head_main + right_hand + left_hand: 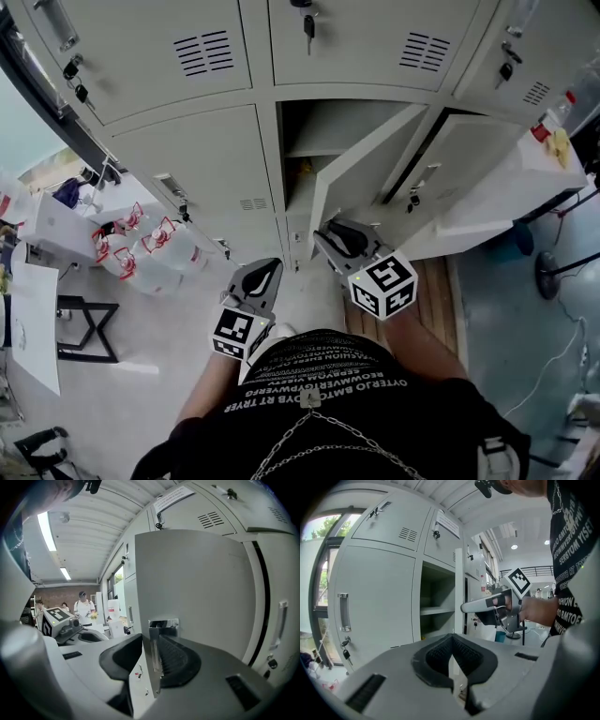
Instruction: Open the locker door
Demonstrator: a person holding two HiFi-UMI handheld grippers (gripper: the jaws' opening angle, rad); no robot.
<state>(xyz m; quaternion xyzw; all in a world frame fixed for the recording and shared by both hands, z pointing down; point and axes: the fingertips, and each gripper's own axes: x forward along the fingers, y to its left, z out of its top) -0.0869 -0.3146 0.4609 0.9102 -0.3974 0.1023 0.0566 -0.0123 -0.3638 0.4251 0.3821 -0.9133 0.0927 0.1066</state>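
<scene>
The grey middle locker door (361, 164) stands swung out partway, and the compartment (298, 141) with its shelf shows behind it. My right gripper (328, 234) is at the door's free edge. In the right gripper view the door's edge (147, 667) and its chrome handle (163, 623) run between the jaws of the right gripper (150, 641). The handle lies along the right pad (176, 660), while the left pad stands a little off the door's inner face. My left gripper (270, 270) hangs lower left, off the door. Its jaws are together and hold nothing, as the left gripper (451, 639) shows in its own view.
Closed lockers (202, 178) with keys in their locks surround the open one. Water jugs (141, 248) and a white box sit on the floor at left, near a black stand (89, 328). A white table (525, 178) stands at right. People stand far off (83, 604).
</scene>
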